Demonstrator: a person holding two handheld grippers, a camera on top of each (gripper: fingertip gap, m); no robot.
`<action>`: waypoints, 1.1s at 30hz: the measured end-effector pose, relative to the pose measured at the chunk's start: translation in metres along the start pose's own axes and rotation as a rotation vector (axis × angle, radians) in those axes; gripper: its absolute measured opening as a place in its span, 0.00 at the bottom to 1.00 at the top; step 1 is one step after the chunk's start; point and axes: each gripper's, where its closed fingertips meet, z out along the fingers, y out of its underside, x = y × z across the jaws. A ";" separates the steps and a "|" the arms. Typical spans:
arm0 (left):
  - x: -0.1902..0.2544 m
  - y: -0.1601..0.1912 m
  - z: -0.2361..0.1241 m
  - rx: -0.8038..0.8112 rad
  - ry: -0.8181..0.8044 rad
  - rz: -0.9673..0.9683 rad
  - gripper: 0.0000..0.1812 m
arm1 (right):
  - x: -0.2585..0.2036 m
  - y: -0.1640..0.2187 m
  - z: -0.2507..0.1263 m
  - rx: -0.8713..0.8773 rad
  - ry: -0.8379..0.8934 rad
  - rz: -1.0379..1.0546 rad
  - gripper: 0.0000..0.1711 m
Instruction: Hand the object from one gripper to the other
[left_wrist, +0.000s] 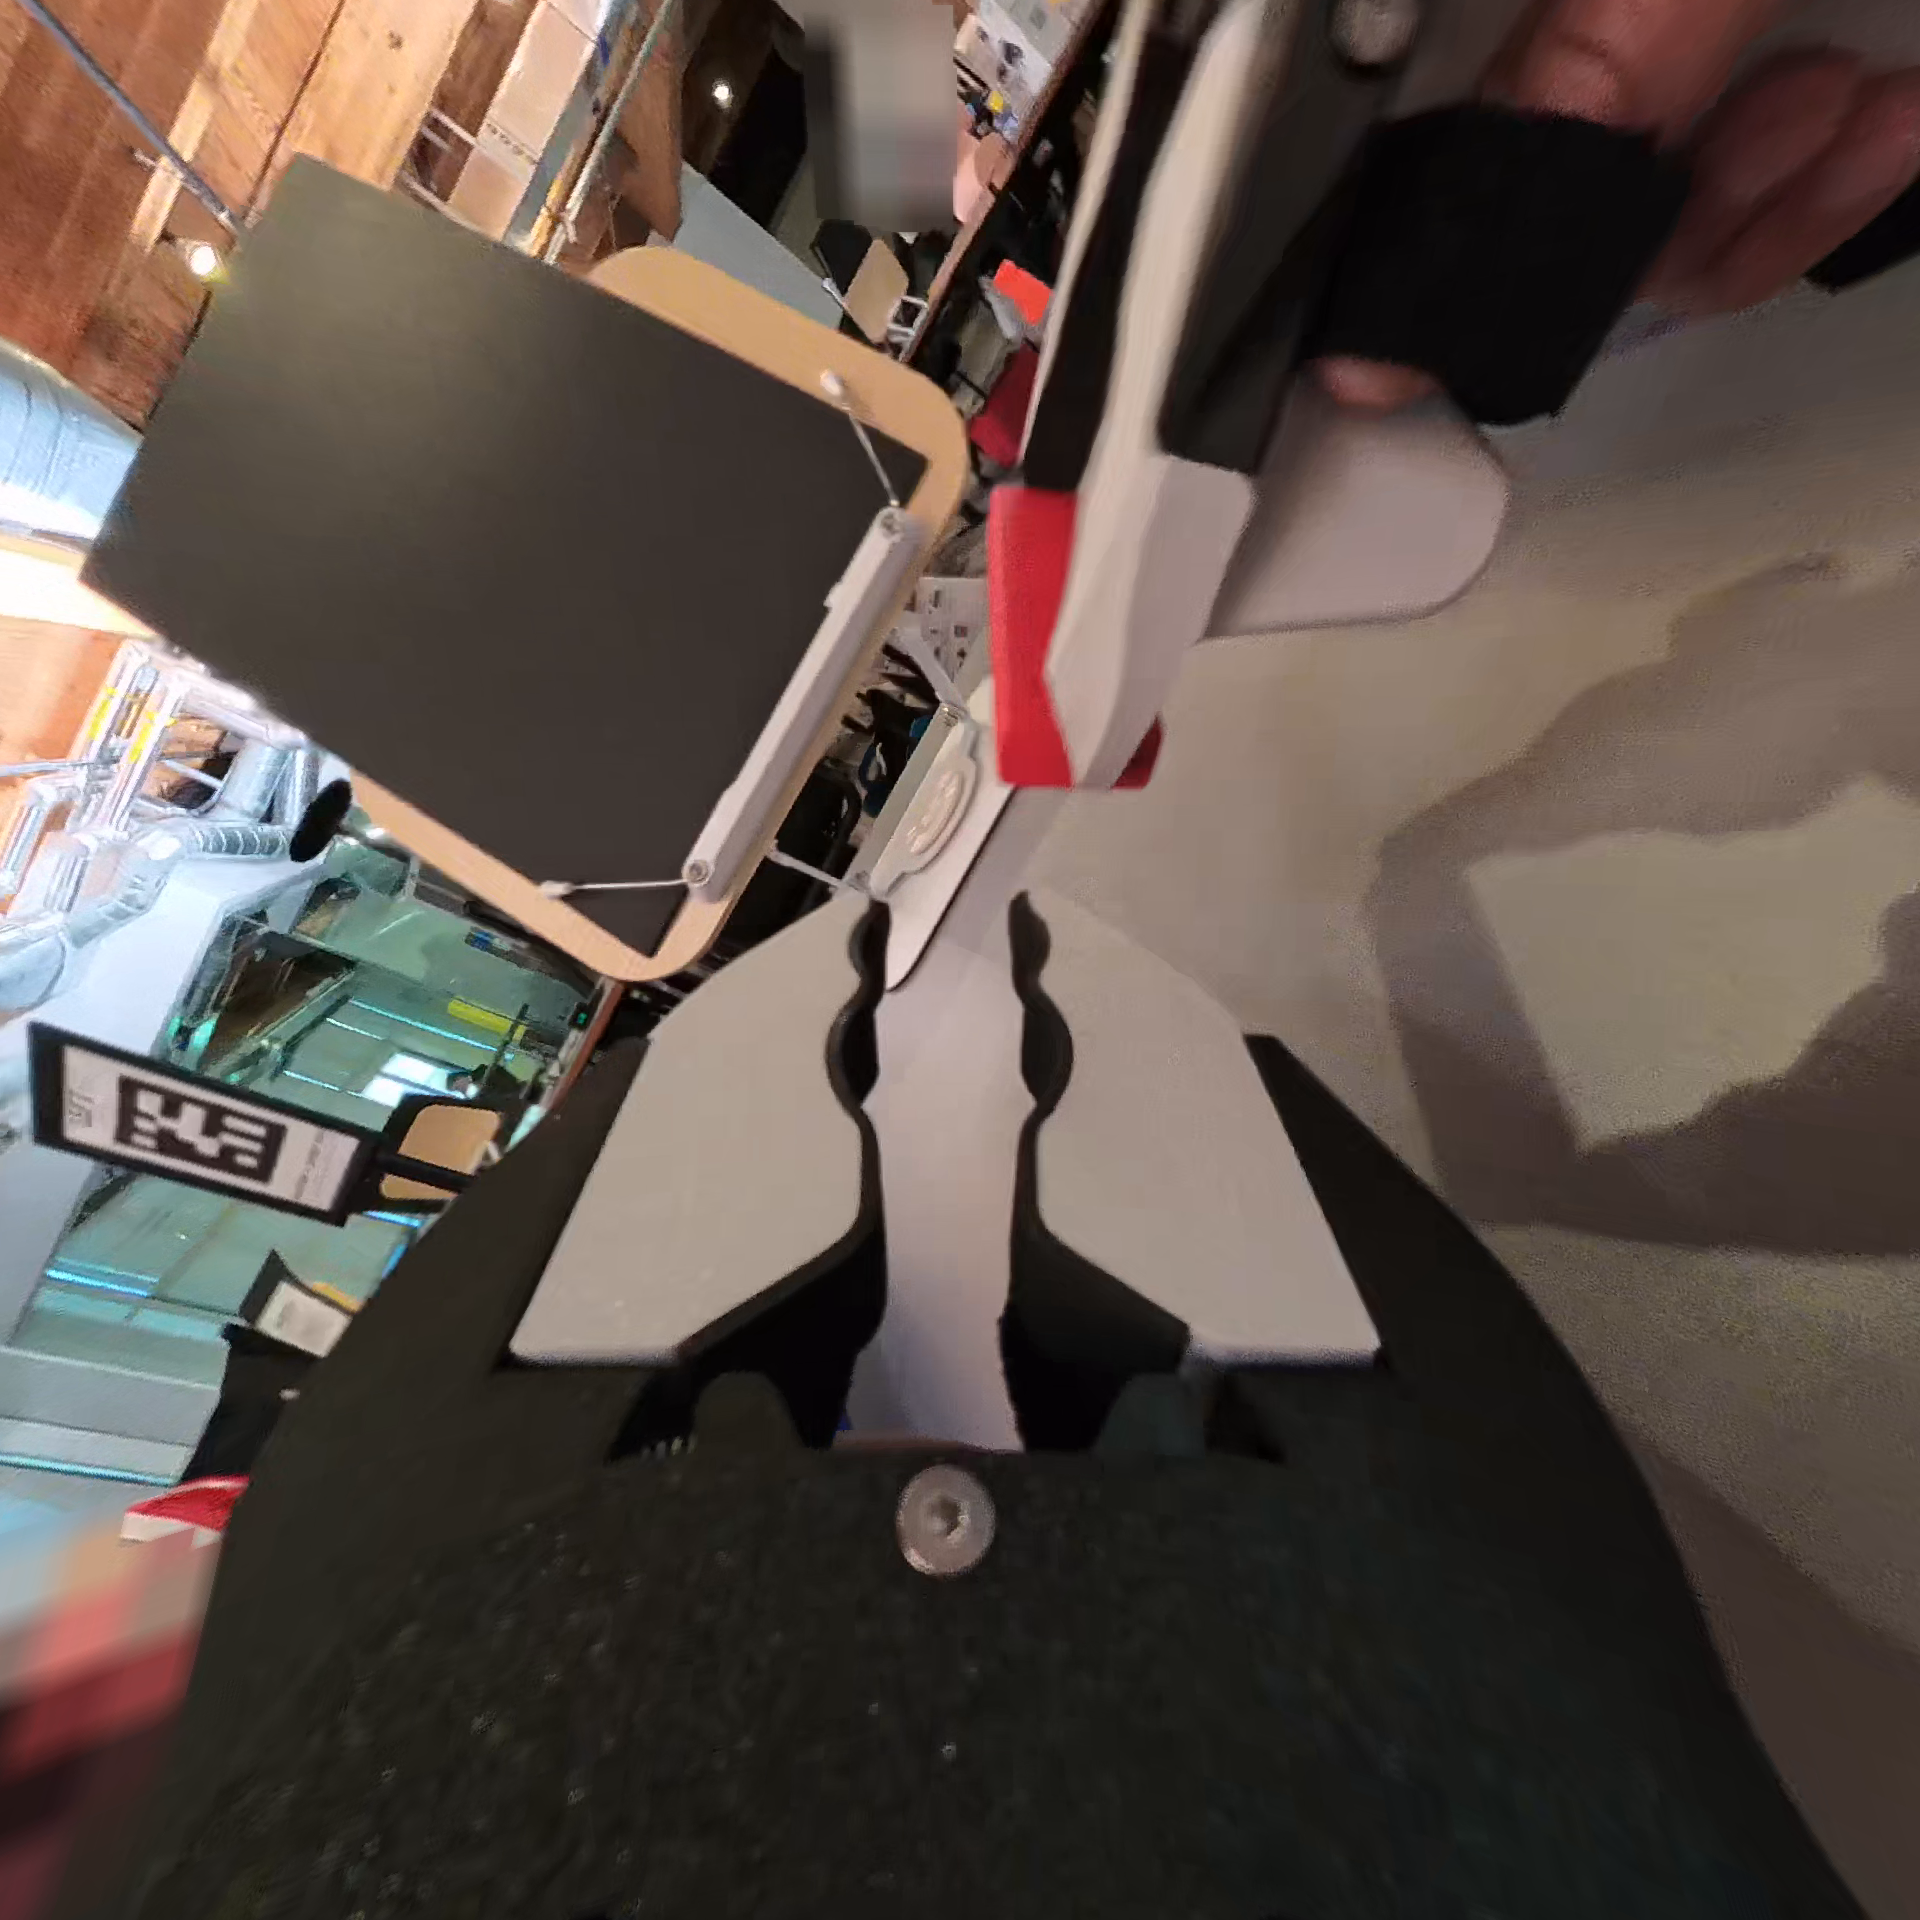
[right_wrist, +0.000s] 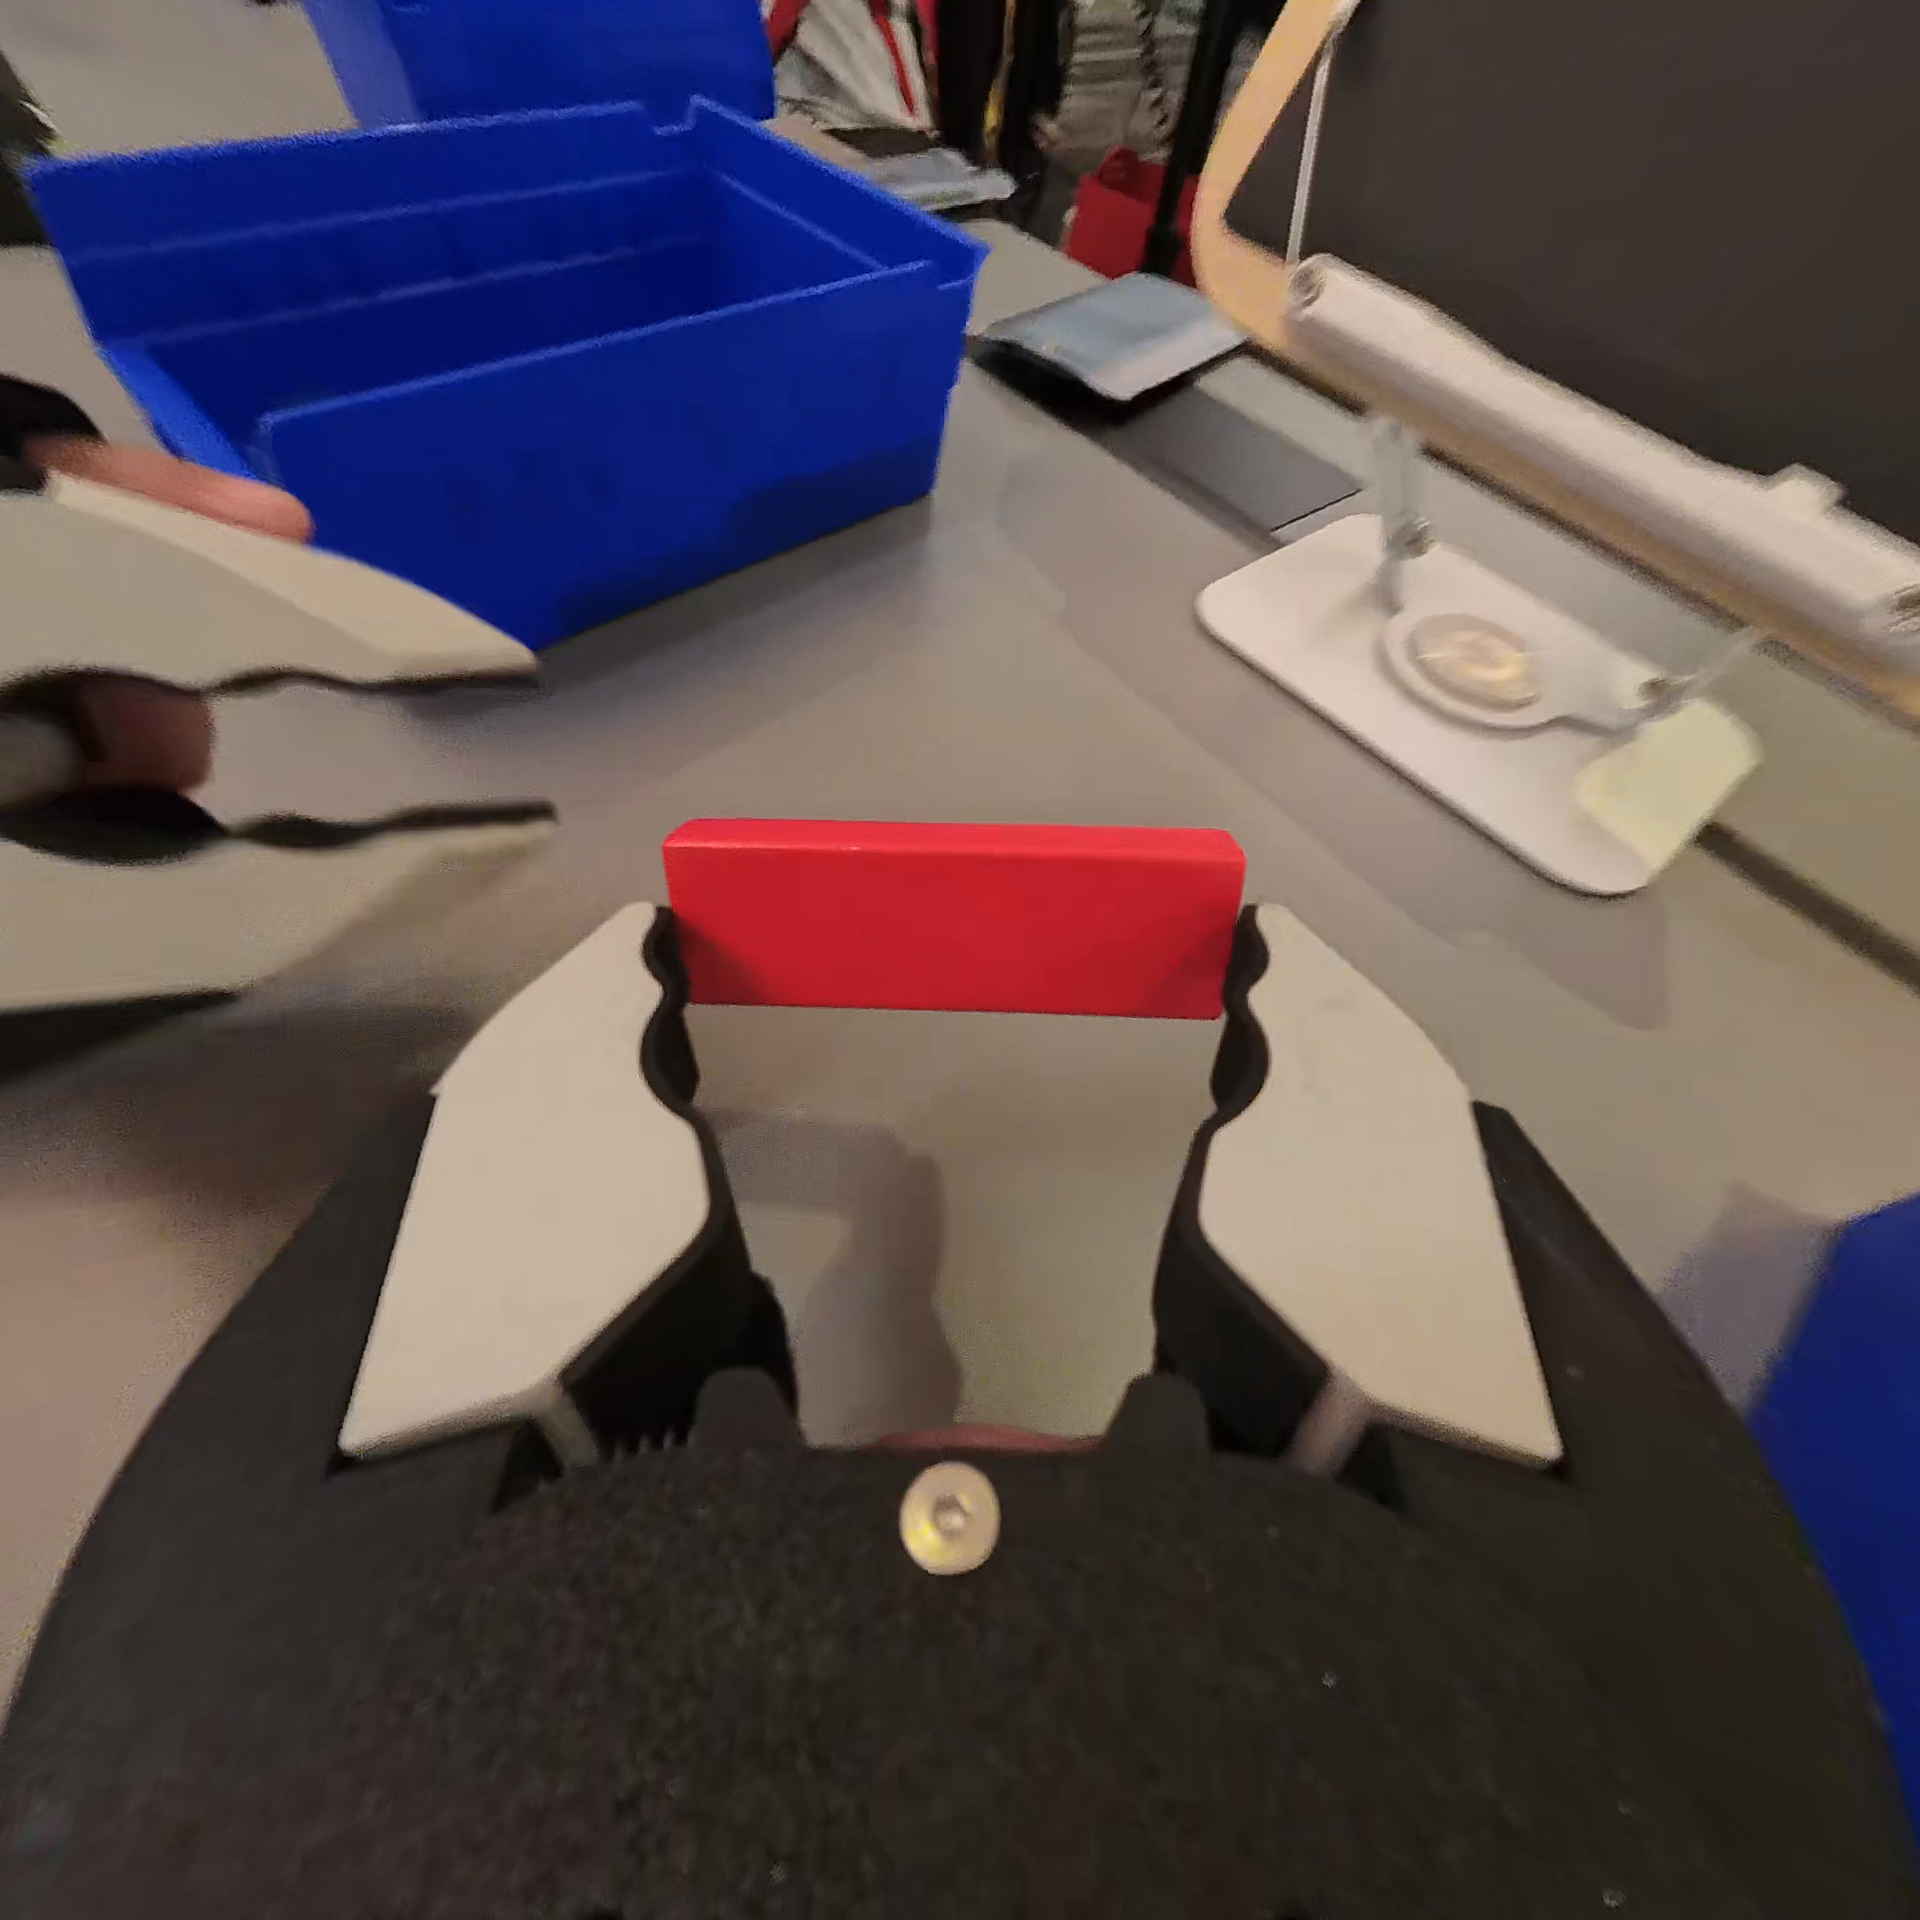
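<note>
A red rectangular block (right_wrist: 951, 920) is clamped lengthwise between the fingertips of my right gripper (right_wrist: 951, 935), which holds it above the grey table (right_wrist: 935, 675). In the left wrist view the block (left_wrist: 1023, 634) shows at upper centre, gripped by the right gripper's white finger (left_wrist: 1143, 582), with a gloved hand behind. My left gripper (left_wrist: 951, 914) is open with a narrow gap and holds nothing. It points toward the block and stays a short way from it. It also shows at the left of the right wrist view (right_wrist: 535, 738), jaws apart.
A blue divided bin (right_wrist: 582, 488) stands at the back left of the table. A white stand base (right_wrist: 1455, 707) carries a wood-framed black panel (left_wrist: 499, 540) on the right. A dark pouch (right_wrist: 1112, 343) lies behind it. A black-and-white marker tag (left_wrist: 197, 1132) hangs at the left.
</note>
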 end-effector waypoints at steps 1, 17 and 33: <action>-0.006 0.000 -0.002 0.008 -0.006 -0.048 0.12 | 0.005 -0.002 -0.003 0.018 0.029 -0.034 0.57; 0.025 -0.015 -0.004 0.024 0.617 -0.860 0.18 | -0.051 -0.021 -0.009 0.215 0.285 -0.769 0.57; 0.000 0.030 0.013 -0.070 0.398 -0.661 0.09 | -0.034 0.027 0.018 0.015 0.061 -0.351 0.44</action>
